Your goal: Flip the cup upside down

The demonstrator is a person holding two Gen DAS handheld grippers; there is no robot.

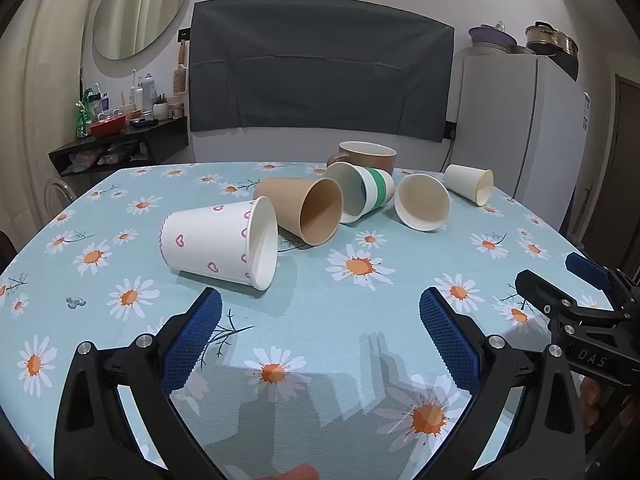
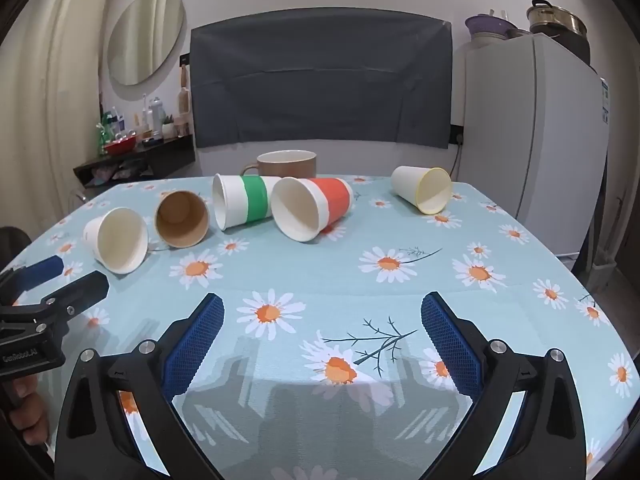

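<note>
Several paper cups lie on their sides on the daisy tablecloth (image 1: 320,280). A white cup with pink hearts (image 1: 216,246) is nearest my left gripper (image 1: 320,320), which is open and empty just short of it. Behind lie a brown cup (image 1: 308,210), a green-banded cup (image 1: 360,192), a red-banded cup (image 1: 422,202) and a white yellow-rimmed cup (image 1: 470,184). In the right wrist view the same cups show: hearts cup (image 2: 118,240), brown (image 2: 182,218), green-banded (image 2: 244,206), red-banded (image 2: 312,208), yellow-rimmed (image 2: 424,194). My right gripper (image 2: 322,320) is open and empty.
A brown ceramic mug (image 1: 366,156) stands upright behind the paper cups, also in the right wrist view (image 2: 286,164). A fridge (image 2: 532,140) stands at the right past the table's edge. A shelf with bottles (image 1: 120,136) is at the far left.
</note>
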